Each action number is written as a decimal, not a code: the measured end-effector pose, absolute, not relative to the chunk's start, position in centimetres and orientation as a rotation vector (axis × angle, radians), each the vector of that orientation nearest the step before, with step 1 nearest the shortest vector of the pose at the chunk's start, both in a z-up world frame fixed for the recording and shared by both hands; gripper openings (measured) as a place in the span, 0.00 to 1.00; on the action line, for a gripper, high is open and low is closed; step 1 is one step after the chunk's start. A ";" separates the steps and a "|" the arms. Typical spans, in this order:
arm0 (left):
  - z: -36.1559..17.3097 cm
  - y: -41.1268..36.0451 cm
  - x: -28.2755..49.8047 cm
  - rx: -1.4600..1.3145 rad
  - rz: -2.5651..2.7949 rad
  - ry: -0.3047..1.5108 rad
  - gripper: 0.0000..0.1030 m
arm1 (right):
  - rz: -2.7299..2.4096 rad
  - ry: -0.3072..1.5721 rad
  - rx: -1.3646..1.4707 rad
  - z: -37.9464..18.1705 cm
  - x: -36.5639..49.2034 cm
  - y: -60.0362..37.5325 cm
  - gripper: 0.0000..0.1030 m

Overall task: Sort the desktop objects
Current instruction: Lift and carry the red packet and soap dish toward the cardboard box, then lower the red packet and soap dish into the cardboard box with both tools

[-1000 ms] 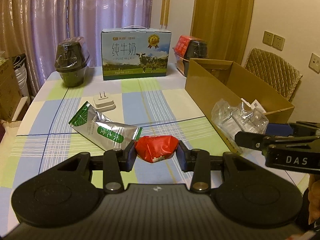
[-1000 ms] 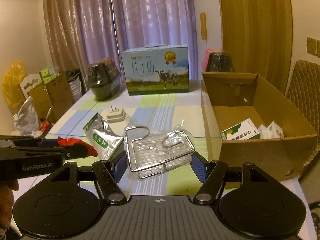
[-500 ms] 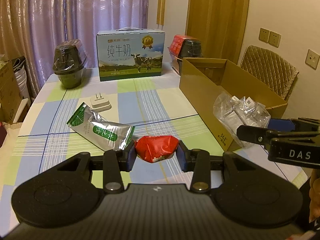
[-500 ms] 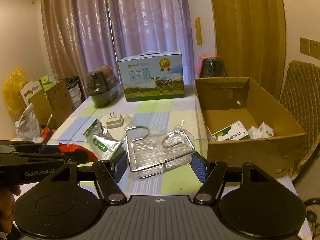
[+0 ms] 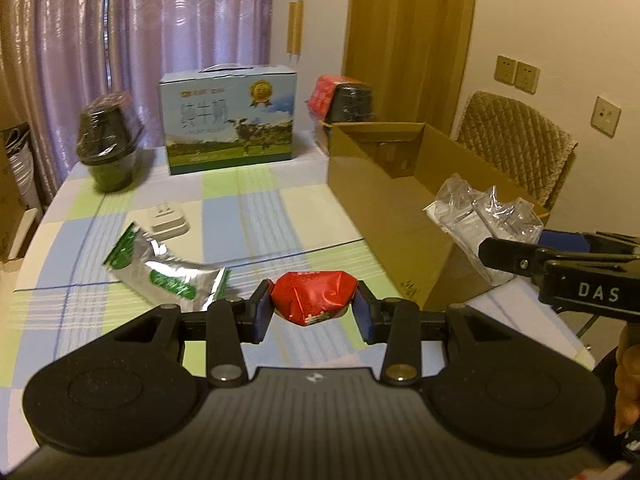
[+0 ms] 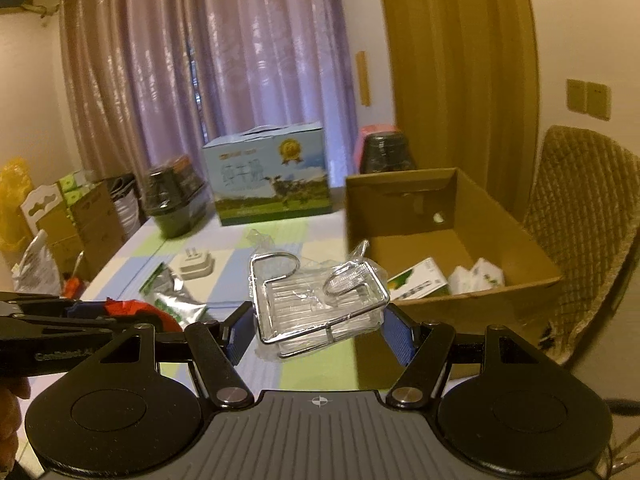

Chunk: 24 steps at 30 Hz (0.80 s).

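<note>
Right hand-held gripper [image 6: 318, 326] grips the bagged wire rack [image 6: 320, 304], held above the desk [image 6: 320, 372] beside the cardboard box [image 6: 516, 240]; left hand-held gripper [image 5: 313, 312] clamps the red packet [image 5: 313, 297]. Clear the box's near wall before you release; loose plastic may snag.

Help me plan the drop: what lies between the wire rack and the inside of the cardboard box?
Only the box's near-left corner and rim, in the right wrist view; the rack hangs just beside it.

A home dining room: checked tablecloth [image 5: 260, 208], curtains [image 5: 120, 40], quilted chair [image 5: 516, 140].
</note>
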<state>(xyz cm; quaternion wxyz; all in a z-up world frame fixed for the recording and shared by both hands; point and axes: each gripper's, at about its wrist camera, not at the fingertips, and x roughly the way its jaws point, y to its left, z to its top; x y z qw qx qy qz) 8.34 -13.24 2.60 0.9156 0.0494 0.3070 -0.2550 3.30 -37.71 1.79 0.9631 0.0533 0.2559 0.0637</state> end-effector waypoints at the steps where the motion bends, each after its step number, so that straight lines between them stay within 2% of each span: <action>1: 2.7 -13.7 8.4 0.100 -0.535 0.631 0.35 | 0.120 0.516 0.108 1.9 3.3 -38.1 0.63; 24: 5.1 -25.3 11.4 0.138 -0.718 0.597 0.35 | -0.004 0.498 0.123 2.7 6.8 -47.7 0.63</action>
